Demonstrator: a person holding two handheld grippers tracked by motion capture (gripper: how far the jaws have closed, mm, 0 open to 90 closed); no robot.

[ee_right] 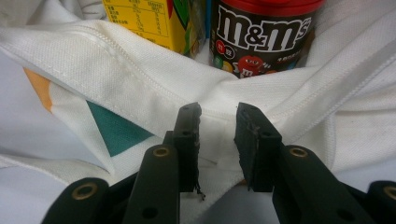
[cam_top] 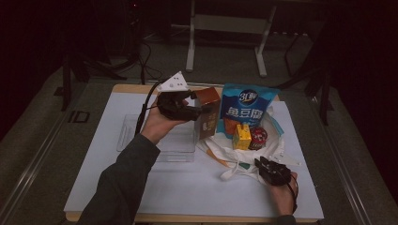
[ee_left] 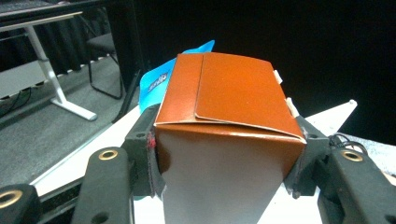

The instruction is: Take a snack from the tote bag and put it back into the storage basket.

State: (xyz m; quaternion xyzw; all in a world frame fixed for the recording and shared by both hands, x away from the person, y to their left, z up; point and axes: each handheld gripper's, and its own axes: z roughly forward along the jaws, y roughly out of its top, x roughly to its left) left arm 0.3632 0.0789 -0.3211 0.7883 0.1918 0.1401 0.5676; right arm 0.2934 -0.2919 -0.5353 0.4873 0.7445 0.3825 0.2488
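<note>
Two grippers are at work: the left gripper [ee_left: 229, 158] pinches the brown carton [ee_left: 229, 121] by its sides, held above the table [cam_top: 117, 187] beside the blue snack bag [cam_top: 246, 110]. The right gripper [ee_right: 217, 135] stands slightly spread over the white cloth bag [ee_right: 140, 79], not pressing it.

The left tool [cam_top: 199, 108] is black, topped by a pale grey three-cornered plate with small dots, and a black cable trails from it along a dark grey-green sleeve [cam_top: 123, 180]. The right tool [cam_top: 261, 164] is black too, with a thin black cable looped at the hand. Each jaw arm shows brass-ringed screw holes, and the pads are matte black blocks with worn edges.
</note>
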